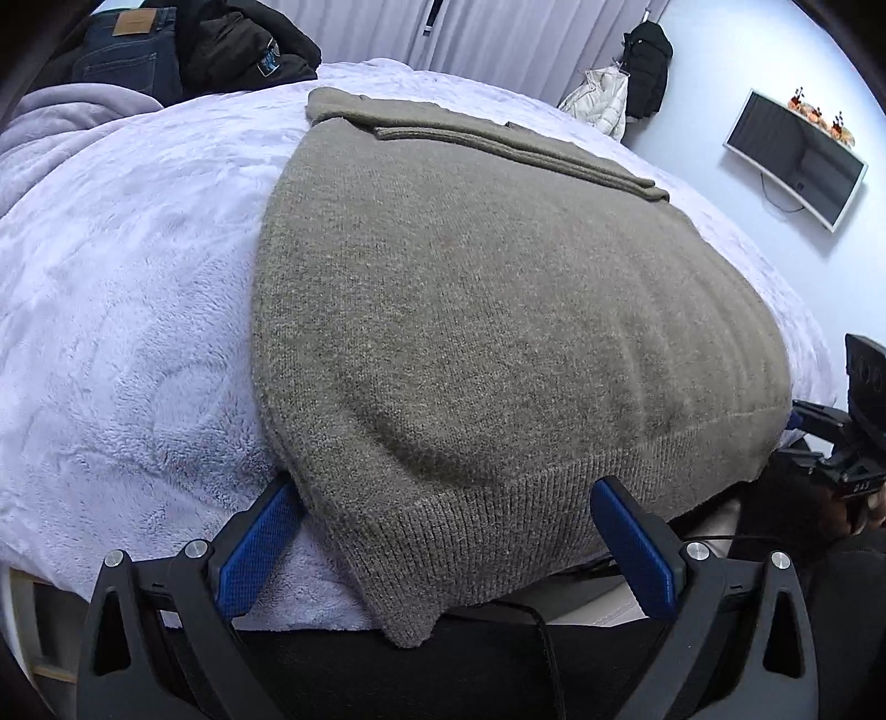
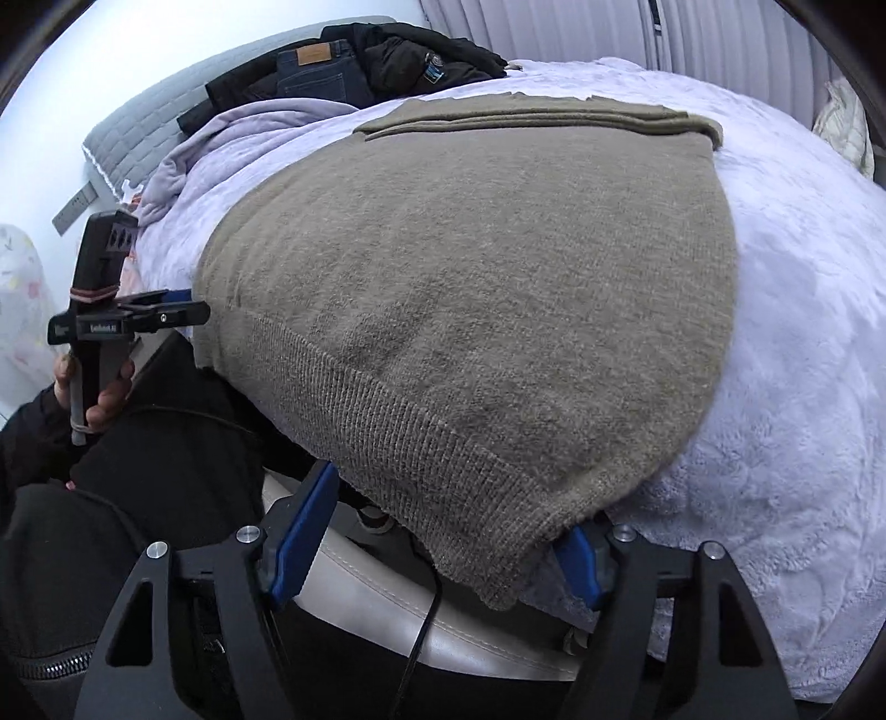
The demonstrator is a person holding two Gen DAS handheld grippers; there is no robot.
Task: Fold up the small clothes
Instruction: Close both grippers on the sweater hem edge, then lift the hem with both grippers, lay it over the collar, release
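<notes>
Both views are evenly and softly lit, bright enough to read the knit of the olive sweater (image 1: 498, 310) and the nap of the white fleece blanket (image 1: 122, 310). No single light source shows. Shadows are faint: shallow grey dips in the sweater's folds, with darker shade under its hanging hem at the bottom of each frame. Small glints sit on the metal screws of the fingers (image 2: 302, 531). Fisheye distortion bulges the bed into a dome, bends the curtain (image 1: 498, 33) and ends in black vignetted corners. The focus is sharp at the centre and softer towards the rims.
</notes>
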